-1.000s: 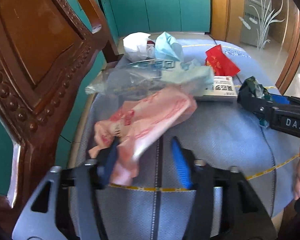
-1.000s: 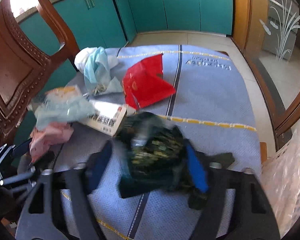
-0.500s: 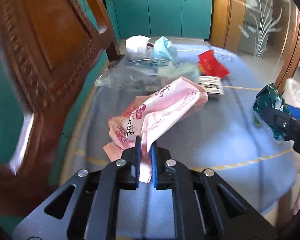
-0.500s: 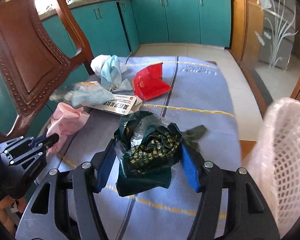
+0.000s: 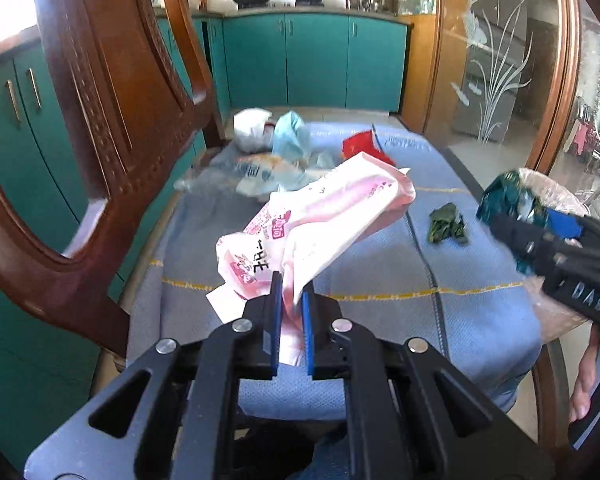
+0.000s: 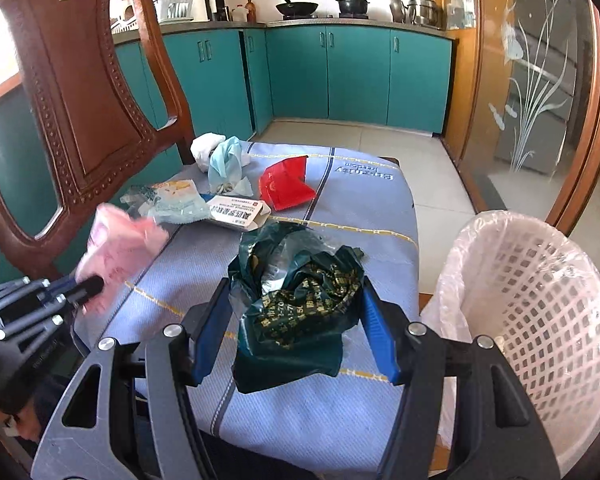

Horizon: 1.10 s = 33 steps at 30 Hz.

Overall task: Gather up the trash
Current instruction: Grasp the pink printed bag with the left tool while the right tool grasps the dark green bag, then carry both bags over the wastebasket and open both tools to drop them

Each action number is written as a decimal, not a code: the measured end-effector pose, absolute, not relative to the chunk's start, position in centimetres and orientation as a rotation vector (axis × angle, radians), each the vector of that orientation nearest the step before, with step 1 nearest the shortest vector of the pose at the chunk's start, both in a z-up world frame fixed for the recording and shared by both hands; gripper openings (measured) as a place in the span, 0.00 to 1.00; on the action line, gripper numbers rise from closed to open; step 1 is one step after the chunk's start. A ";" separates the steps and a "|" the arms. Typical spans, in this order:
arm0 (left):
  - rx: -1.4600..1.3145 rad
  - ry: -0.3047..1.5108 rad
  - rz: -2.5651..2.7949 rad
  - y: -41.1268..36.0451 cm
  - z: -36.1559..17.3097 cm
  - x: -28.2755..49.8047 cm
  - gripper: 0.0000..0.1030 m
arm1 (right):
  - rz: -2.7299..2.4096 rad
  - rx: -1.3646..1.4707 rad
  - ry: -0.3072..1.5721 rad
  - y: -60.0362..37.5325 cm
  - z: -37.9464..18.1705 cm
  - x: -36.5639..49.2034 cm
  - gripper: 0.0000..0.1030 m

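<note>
The pink wrapper is pinched at its lower end between the blue pads of the left gripper, whose jaws have just closed down on it; the rest of the wrapper stands up and away toward one o'clock, lifted off the blue cloth that covers the bench. In the right wrist view the same wrapper shows blurred at nine o'clock, above the left gripper's tip.

The right gripper grips a crumpled dark green bag with gold print, its pads pressing on both sides (the jaws stand fairly wide, since the bag is bulky). A small green scrap lies on the cloth near three o'clock in the left wrist view.

Farther back on the cloth lie a white printed box, a pale plastic packet just beside it, a red packet, and a light blue bag touching a white one. A white lattice basket lined with clear plastic stands at three o'clock, off the bench's edge. A carved wooden chair back rises at ten o'clock.
</note>
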<state>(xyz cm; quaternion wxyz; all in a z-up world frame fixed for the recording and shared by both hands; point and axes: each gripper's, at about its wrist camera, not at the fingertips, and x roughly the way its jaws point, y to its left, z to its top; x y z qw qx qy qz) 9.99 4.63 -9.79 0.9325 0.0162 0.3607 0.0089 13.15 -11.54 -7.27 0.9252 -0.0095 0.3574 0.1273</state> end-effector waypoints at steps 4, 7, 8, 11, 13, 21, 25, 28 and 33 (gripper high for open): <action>0.025 0.723 0.012 4.5 -9.5 9.6 0.10 | 0.258 -0.020 0.738 -11.5 -7.7 12.8 0.60; 0.015 0.726 0.009 4.6 -9.5 9.5 0.10 | 0.257 -0.022 0.741 -11.5 -7.8 12.5 0.60; 0.009 0.726 0.007 4.6 -9.5 9.5 0.10 | 0.257 -0.024 0.740 -11.4 -7.8 12.4 0.60; 0.006 0.720 0.001 4.6 -9.3 9.4 0.10 | 0.256 -0.034 0.735 -11.3 -7.7 12.1 0.60; -0.001 0.708 -0.004 4.6 -9.1 9.3 0.10 | 0.258 -0.036 0.730 -11.2 -7.6 11.9 0.60; -0.032 0.625 0.003 5.1 -7.4 8.1 0.10 | 0.251 -0.061 0.696 -10.7 -6.7 11.2 0.60; -0.035 0.614 0.002 4.8 -7.1 7.7 0.10 | 0.249 -0.073 0.685 -10.5 -6.5 10.9 0.60; -0.036 0.613 0.001 4.8 -6.9 7.7 0.10 | 0.244 -0.083 0.674 -10.4 -6.2 10.6 0.60; -0.034 0.612 -0.001 4.7 -6.9 7.6 0.10 | 0.242 -0.083 0.673 -10.4 -6.2 10.6 0.60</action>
